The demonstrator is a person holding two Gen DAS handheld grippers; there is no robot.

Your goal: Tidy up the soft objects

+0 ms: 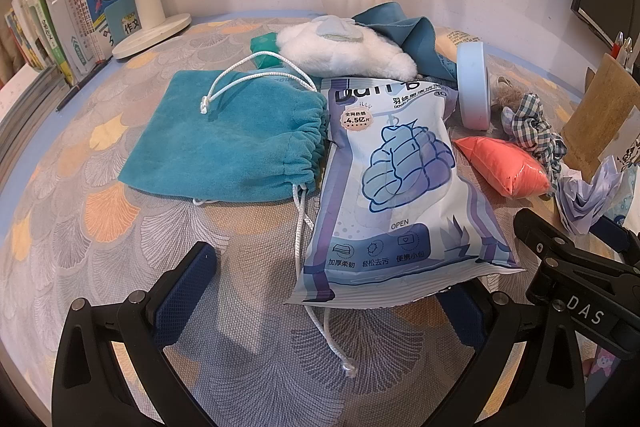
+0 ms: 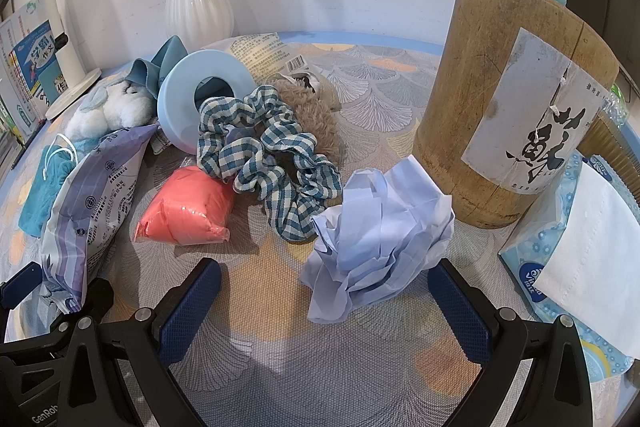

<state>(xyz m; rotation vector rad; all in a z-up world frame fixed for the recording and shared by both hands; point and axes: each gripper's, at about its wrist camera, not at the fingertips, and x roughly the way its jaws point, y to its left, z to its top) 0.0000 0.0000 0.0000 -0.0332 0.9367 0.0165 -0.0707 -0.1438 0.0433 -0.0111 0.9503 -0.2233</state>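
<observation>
Soft objects lie heaped toward the far middle of the worktop [image 1: 80,247]. From the left wrist view, the left tool [image 1: 320,291] stands with fingers wide apart, its right finger tucked under the near end of one wipes packet [image 1: 400,187], which overlaps one teal drawstring pouch [image 1: 228,147]. Judging by that, the packet is the next pick: close across its near edge, not its slippery middle, and lift clear of the pouch cord [image 1: 316,291] beneath it. Behind lie one white plush [image 1: 348,51] and one blue cloth [image 1: 400,23].

From the right wrist view, the right tool [image 2: 324,307] is likewise spread, empty, with one crumpled blue paper [image 2: 380,231] just ahead between its fingers. Beyond are one checked scrunchie [image 2: 268,155], one coral pack [image 2: 188,207], one brown plush [image 2: 316,111] and one blue ring [image 2: 192,99].
</observation>
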